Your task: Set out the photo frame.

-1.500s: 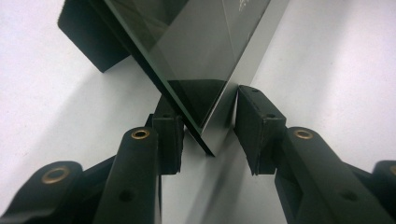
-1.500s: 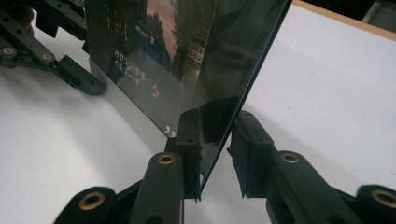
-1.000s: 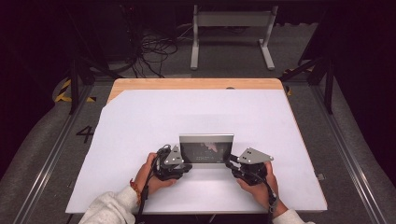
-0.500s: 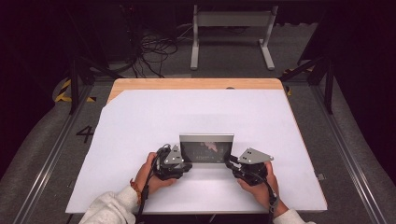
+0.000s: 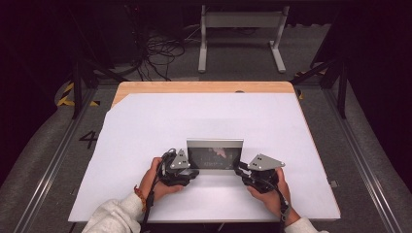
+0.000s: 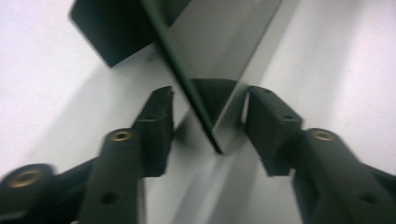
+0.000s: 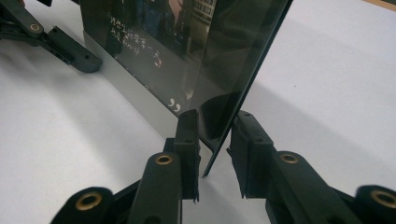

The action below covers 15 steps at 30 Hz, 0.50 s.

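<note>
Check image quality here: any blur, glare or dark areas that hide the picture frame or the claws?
High view: sharp, evenly lit white table, surroundings fall into darkness; the picture frame shows small. Left gripper view: soft and blurred, the left claw and the frame's edge smeared, with reflections on the glass. Right gripper view: crisper, the right claw clear, the frame's glass dark and reflective.

A: Frame (image 5: 215,154)?
B: Glossy dark glass-like face that mirrors its surroundings; matt silver border, probably brushed metal, though blur limits certainty.
A: Jaws?
B: Matt black plastic with brass-coloured inserts.
A: Table (image 5: 145,131)?
B: Smooth matt white sheet over a wooden top, bare at the far edge.
A: Sleeve (image 5: 114,218)?
B: Soft pale cloth.
</note>
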{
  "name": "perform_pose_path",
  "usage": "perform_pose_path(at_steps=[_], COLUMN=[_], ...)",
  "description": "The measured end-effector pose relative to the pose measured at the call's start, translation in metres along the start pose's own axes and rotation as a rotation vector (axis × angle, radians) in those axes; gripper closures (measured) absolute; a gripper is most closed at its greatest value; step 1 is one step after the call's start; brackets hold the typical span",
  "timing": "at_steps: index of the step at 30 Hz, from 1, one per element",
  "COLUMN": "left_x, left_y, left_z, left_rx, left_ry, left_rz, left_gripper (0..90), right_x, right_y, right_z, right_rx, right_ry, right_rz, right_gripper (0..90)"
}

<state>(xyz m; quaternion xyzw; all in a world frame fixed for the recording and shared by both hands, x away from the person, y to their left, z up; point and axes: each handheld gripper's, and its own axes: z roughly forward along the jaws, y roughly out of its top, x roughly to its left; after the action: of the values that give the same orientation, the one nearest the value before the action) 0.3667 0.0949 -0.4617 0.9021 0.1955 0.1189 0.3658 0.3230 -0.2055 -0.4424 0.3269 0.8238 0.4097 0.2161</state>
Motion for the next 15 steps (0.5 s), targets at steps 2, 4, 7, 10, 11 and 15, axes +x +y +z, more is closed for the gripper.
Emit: perform_pose_path(at_steps=[2, 4, 7, 10, 11, 15], left_x=[0.002, 0.004, 0.005, 0.004, 0.004, 0.002], left_y=[-0.001, -0.003, -0.004, -0.004, -0.003, -0.003], left_z=[-0.002, -0.005, -0.009, -0.012, -0.013, -0.015], left_rx=[0.001, -0.003, -0.008, -0.013, -0.017, -0.022], left_ry=[0.004, 0.013, 0.029, 0.045, 0.053, 0.056], left_rz=[-0.009, -0.017, -0.025, -0.013, -0.012, 0.002], left_gripper=[45.1, 43.5, 38.7, 34.0, 31.3, 28.3], right_x=[-0.001, 0.000, 0.000, -0.001, -0.001, -0.002], right_y=[0.000, 0.000, 0.002, 0.004, 0.005, 0.006], right_z=[-0.001, -0.002, -0.005, -0.008, -0.009, -0.013], right_rx=[-0.002, 0.000, 0.001, -0.004, -0.003, -0.001], right_ry=[0.002, -0.003, -0.008, -0.012, -0.012, -0.013], right_rz=[-0.003, -0.015, -0.031, -0.045, -0.048, -0.057], right_gripper=[73.4, 72.8, 71.1, 68.7, 67.7, 65.6])
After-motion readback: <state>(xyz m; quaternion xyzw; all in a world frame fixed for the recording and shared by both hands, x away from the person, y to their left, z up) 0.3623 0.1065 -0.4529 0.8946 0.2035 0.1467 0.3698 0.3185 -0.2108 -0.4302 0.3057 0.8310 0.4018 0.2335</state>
